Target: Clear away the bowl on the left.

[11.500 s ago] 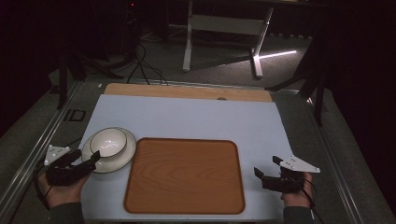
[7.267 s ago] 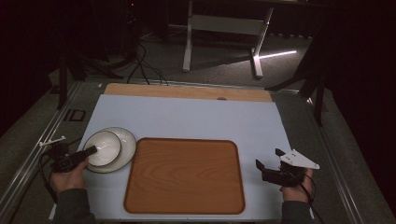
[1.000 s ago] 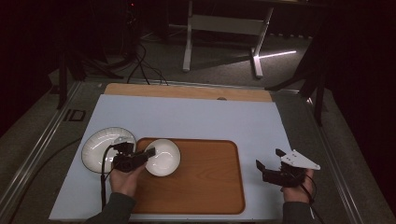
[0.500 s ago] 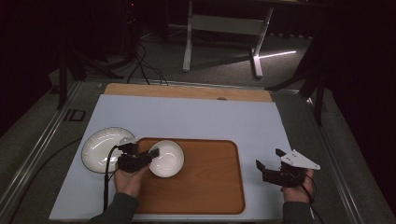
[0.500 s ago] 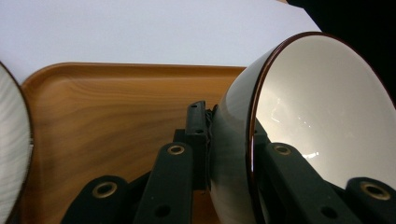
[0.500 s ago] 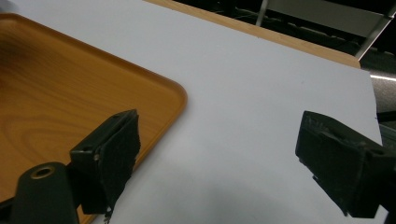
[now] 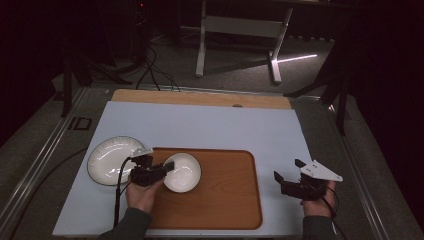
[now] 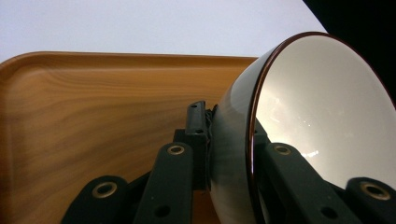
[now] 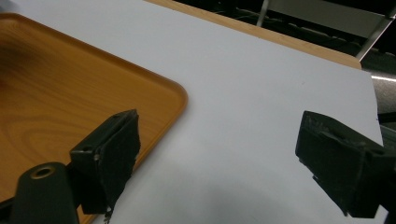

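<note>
Two big surfaces set the stage: a pale blue table mat (image 7: 210, 125) and, lying on it toward the near side, a wooden tray (image 7: 220, 200) with a low raised lip. Left of the tray, just off its corner, sits a white plate (image 7: 107, 160).

At the tray's left end is the bowl (image 7: 184, 172), white inside with a dark outer wall and a thin reddish rim. The left gripper (image 7: 159, 171) has its jaws pinched tight on the near wall, one jaw outside and one inside, as the left gripper view shows with the bowl (image 8: 322, 121) tipped on edge before the lens. I'd judge it glazed ceramic: stiff, smooth, apt to slip in a pinch, and liable to chip if it drops or knocks the tray lip. The rim is the natural place to hold it, and a grip on one side leaves the weight hanging off, so it wants setting down gently and level.

Over on the right, the right gripper (image 7: 290, 181) rests on the mat beside the tray's right edge, jaws spread wide with nothing between them.

Plenty of bare tray lies to the bowl's right, and the mat beyond is open.
</note>
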Tool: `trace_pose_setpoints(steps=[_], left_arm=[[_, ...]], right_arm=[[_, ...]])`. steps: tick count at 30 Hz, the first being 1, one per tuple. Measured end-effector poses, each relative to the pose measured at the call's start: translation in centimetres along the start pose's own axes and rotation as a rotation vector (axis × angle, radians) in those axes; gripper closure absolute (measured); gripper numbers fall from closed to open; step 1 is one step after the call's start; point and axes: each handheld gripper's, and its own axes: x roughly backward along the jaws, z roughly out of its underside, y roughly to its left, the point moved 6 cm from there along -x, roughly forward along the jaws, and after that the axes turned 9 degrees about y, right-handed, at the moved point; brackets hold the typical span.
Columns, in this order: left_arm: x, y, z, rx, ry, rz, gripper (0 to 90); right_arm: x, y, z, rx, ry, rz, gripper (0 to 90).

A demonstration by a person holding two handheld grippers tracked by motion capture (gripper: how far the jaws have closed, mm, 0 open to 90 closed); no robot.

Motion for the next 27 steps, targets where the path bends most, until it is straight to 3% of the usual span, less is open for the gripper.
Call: trace_pose_setpoints(steps=[27], left_arm=[[-1.6,-0.5,0.9,-0.007,0.064,-0.014,80.1]], right_arm=[[-0.1,0.1,0.0,0.008,0.003,-0.003,13.4]])
